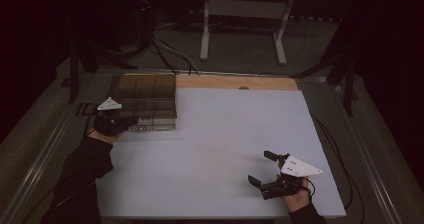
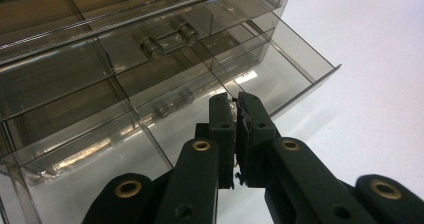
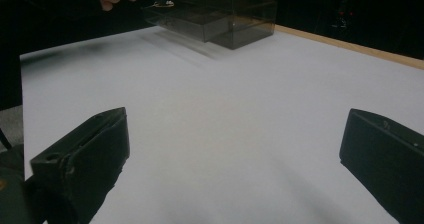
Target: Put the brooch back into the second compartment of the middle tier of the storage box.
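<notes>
Jaws of the left gripper [image 2: 236, 134] are pressed together, with a small pale scrap barely visible between their tips; what it is cannot be told. They sit at the front of a smoky clear plastic drawer box [image 2: 150, 74], whose bottom drawer [image 2: 280, 79] is pulled partly out. Seen from above, the box [image 1: 146, 100] stands at the far left corner of the white table [image 1: 225, 144]. Well apart, near the front right edge, the right gripper [image 1: 264, 168] rests just over the bare tabletop with its jaws spread wide.

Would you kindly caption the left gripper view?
Closed left hand-held gripper at a smoky clear drawer box, one drawer slightly open.
</notes>
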Demonstrator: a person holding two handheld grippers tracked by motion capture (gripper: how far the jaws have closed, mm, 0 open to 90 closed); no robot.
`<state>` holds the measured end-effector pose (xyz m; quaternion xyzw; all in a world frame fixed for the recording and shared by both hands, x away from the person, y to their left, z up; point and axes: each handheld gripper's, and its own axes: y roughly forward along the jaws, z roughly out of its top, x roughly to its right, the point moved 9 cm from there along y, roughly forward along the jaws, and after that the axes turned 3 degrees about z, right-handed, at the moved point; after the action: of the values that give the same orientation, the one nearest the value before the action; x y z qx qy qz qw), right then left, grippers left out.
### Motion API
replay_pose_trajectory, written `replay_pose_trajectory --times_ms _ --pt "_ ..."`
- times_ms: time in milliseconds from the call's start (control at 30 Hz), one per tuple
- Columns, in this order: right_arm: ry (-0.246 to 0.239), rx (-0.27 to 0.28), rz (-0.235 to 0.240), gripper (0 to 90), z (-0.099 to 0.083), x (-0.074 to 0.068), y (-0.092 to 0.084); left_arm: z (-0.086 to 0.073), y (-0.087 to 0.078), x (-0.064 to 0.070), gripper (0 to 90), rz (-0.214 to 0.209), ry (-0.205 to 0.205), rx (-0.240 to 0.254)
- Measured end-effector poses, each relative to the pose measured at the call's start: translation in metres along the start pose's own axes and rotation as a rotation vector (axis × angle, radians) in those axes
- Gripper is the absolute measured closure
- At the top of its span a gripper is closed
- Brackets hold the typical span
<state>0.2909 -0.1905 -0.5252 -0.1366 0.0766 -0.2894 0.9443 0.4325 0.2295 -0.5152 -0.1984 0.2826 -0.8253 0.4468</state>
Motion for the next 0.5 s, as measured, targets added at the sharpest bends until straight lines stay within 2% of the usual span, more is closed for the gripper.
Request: replay_pose_trajectory --times_ms 267,500 --pt "0.001 0.005 0.0 0.0 0.001 0.0 -0.001 0.005 0.009 -0.001 87.0 0.002 -0.024 0.012" --pt "0.001 0.006 0.003 0.0 0.001 0.0 -0.001 0.007 0.018 0.002 87.0 0.005 -0.024 0.008"
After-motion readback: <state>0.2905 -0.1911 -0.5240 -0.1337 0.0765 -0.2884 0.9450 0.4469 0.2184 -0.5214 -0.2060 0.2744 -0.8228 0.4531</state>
